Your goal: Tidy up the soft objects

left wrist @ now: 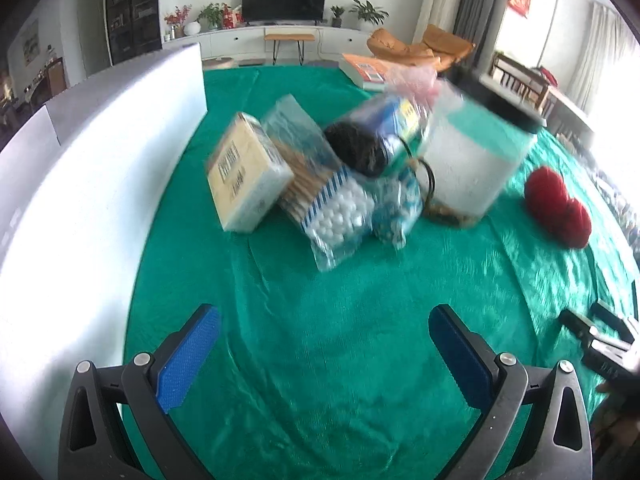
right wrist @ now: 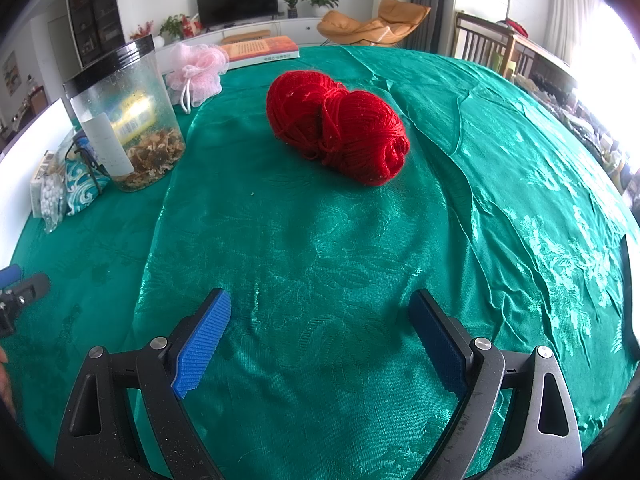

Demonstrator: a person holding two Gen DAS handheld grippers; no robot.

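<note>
A red ball of yarn (right wrist: 338, 136) lies on the green tablecloth (right wrist: 320, 248), ahead of my open, empty right gripper (right wrist: 320, 332); it also shows in the left wrist view (left wrist: 558, 208) at the right. A pink mesh puff (right wrist: 198, 70) sits at the back left. My left gripper (left wrist: 324, 344) is open and empty, facing a blurred pile: a tissue pack (left wrist: 246, 172), a bag of cotton balls (left wrist: 340, 216), a patterned pouch (left wrist: 396, 208) and a dark roll (left wrist: 360, 148).
A clear jar with a black lid (right wrist: 124, 116) stands beside the pile, also in the left wrist view (left wrist: 476, 152). A white box wall (left wrist: 80, 168) runs along the left. A book (right wrist: 260, 50) lies at the back. The right gripper (left wrist: 600, 340) shows at the left view's right edge.
</note>
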